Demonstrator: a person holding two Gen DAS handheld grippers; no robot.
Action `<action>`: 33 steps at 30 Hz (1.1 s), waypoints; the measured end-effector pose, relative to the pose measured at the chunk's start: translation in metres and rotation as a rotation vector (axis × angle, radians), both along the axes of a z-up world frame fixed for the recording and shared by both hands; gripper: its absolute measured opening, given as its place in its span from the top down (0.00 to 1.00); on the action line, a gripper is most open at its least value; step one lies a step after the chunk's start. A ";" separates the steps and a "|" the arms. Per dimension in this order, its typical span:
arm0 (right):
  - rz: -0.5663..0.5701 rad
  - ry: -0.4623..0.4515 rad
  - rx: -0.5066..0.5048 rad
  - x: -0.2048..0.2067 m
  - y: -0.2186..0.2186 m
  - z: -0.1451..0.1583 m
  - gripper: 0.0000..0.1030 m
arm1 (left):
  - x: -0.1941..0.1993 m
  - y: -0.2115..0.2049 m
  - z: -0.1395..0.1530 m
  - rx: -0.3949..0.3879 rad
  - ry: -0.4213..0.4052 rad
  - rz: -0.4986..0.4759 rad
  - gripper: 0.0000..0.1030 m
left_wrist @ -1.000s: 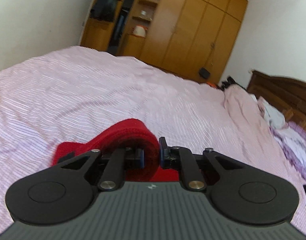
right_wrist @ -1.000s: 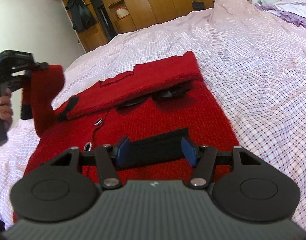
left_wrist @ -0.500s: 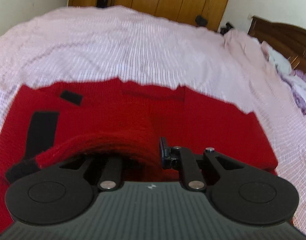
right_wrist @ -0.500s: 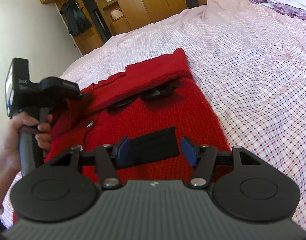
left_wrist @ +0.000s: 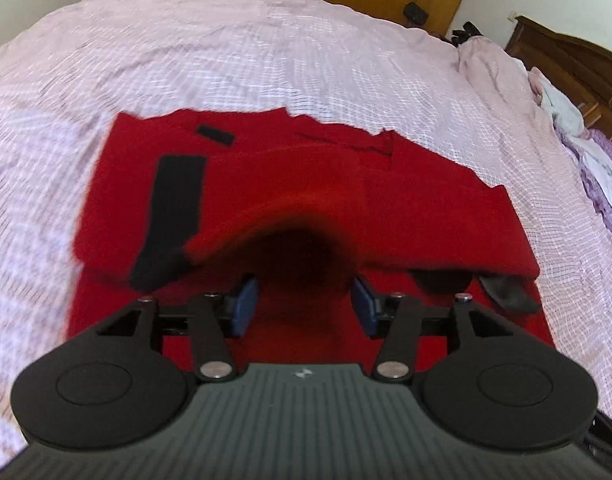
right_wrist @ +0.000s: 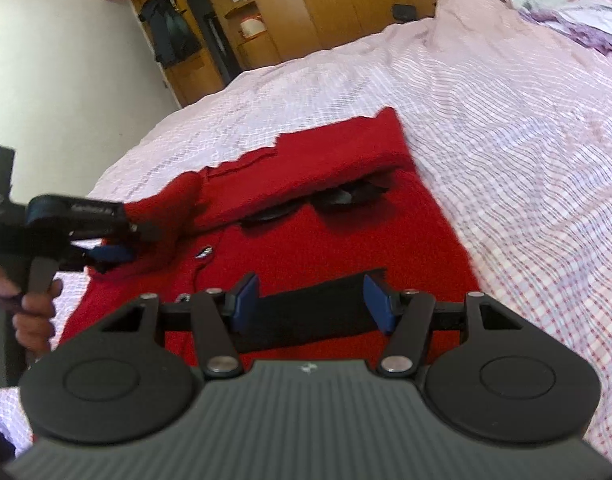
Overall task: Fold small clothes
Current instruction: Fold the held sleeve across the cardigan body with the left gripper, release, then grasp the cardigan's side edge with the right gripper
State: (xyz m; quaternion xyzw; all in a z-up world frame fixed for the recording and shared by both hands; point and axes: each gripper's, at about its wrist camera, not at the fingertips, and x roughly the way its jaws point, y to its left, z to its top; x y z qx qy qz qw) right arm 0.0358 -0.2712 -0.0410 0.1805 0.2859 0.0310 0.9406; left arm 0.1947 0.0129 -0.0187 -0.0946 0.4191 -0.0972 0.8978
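A: Red knit cardigan (right_wrist: 346, 240) lies flat on the bed (right_wrist: 506, 120), near the edge closest to us. Far side already folded over in a long flap. Black trim band (right_wrist: 310, 312) sits on the near part.

B: And the sleeve (left_wrist: 289, 184)?

A: Draped across the body, arched, with its black cuff (left_wrist: 173, 216) hanging left. The left hand-held gripper (left_wrist: 303, 306) has just been opening; its blue pads stand roughly half apart, touching no cloth. The sleeve's hump lies just ahead of them, released.

B: The right one?

A: The right hand-held gripper (right_wrist: 312, 302) hovers over the black band, jaws about half open, holding nothing that I can see.

B: How would you finish this fold well?

A: My guess: draw the left one straight back so it doesn't snag the knit, then press the hump flat and line the cuff up inside the body's outline. The knit looks thick; it will likely spring up.

B: Room to work?

A: Plenty. Checked pink bedsheet (left_wrist: 306, 60) is bare beyond and right of the cardigan. A hand (right_wrist: 33, 308) grips the left handle beside the bed's near-left edge; wooden wardrobe (right_wrist: 306, 8) stands well apart.
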 end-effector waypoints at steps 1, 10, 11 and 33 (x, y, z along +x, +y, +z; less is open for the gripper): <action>0.014 -0.002 -0.003 0.001 0.004 0.002 0.41 | -0.004 0.005 0.000 0.018 0.005 0.018 0.44; 0.155 -0.040 -0.049 0.025 0.045 0.023 0.41 | -0.035 0.065 -0.004 0.061 0.010 0.159 0.44; 0.178 -0.044 -0.057 0.029 0.052 0.026 0.41 | -0.038 0.071 -0.005 0.064 0.014 0.174 0.44; 0.587 -0.130 -0.735 0.128 0.203 0.023 0.43 | -0.058 0.110 -0.014 0.056 0.029 0.279 0.44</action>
